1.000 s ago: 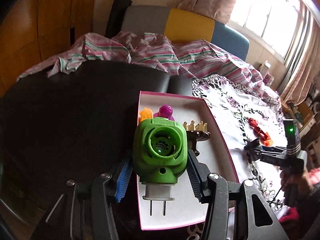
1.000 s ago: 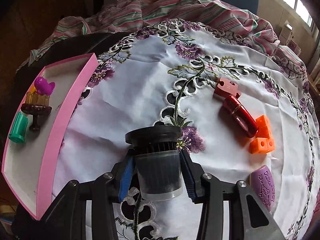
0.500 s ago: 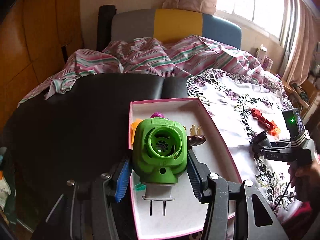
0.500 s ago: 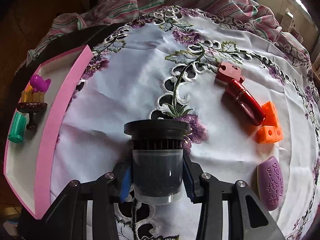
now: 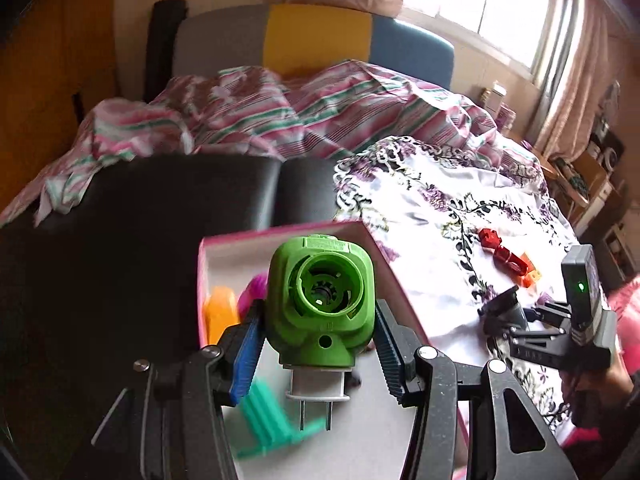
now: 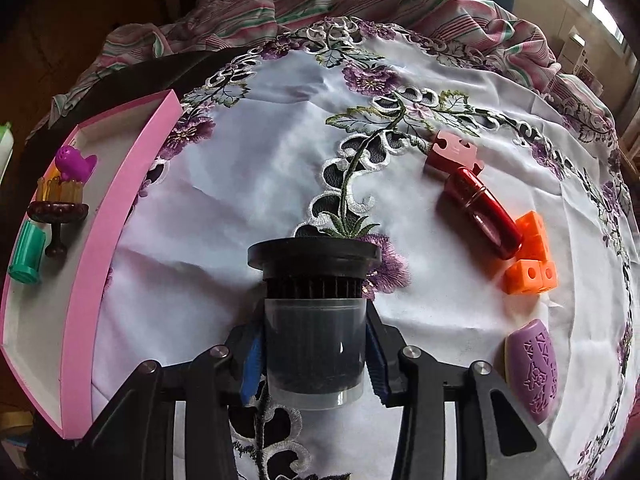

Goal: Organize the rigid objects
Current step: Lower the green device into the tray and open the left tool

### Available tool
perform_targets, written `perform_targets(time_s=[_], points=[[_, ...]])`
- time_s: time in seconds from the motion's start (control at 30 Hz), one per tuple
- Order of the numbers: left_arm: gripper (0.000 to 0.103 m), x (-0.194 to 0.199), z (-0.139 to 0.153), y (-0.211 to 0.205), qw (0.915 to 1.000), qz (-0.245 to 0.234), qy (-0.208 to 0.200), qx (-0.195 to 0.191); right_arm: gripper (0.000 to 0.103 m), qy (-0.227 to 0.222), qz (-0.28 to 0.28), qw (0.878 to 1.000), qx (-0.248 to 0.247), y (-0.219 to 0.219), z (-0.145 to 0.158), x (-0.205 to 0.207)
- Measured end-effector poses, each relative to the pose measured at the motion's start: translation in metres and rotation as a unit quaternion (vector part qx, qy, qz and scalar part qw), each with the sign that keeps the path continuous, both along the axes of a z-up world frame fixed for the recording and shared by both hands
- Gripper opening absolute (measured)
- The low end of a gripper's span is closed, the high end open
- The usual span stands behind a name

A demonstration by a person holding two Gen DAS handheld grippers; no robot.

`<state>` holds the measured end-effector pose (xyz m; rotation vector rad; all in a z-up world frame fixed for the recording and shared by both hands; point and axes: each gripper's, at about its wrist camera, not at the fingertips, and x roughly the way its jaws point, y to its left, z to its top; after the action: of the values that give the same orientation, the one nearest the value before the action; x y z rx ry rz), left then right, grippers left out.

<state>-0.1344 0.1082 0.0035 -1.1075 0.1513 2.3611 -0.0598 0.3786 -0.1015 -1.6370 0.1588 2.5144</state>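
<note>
**Two hard things held, one for each hand**

The green plug [image 5: 321, 304] is hard plastic, light and a bit smooth. The left gripper [image 5: 318, 334] squeezes its fat sides over the pink box [image 5: 404, 292], which looks like the best place to hold it. Its metal pins could bend. The right gripper [image 6: 314, 354] clamps a dark jar [image 6: 314, 332] by its clear body, above the white cloth [image 6: 240, 184]

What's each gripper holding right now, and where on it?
Left gripper clamps the green plug-in device by the two sides of its body, prongs hanging below. Right gripper clamps the black-lidded jar by the sides of its clear body, under the lid.
</note>
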Motion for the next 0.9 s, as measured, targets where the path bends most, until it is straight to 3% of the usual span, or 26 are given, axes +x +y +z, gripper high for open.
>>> perform_targets(time_s=[0.13,0.33,0.53,0.9], points=[[0.053,-0.029,-0.006,0.023,0.9993,-0.031,0.003,-0.022,0.043,0.000,-0.002,1.000,-0.001,0.002,0.000,-0.001],[0.053,-0.066,-0.031,0.045,0.9979,-0.047,-0.038,-0.025,0.043,0.002,0.000,1.000,0.002,0.002,0.000,-0.002],[0.053,-0.076,-0.062,0.058,0.9947,-0.047,-0.075,-0.052,0.043,0.004,0.001,1.000,0.002,0.001,0.000,-0.003],[0.058,-0.056,-0.048,0.033,0.9990,-0.005,-0.039,-0.023,0.043,0.003,-0.006,1.000,-0.003,0.004,-0.001,-0.004]])
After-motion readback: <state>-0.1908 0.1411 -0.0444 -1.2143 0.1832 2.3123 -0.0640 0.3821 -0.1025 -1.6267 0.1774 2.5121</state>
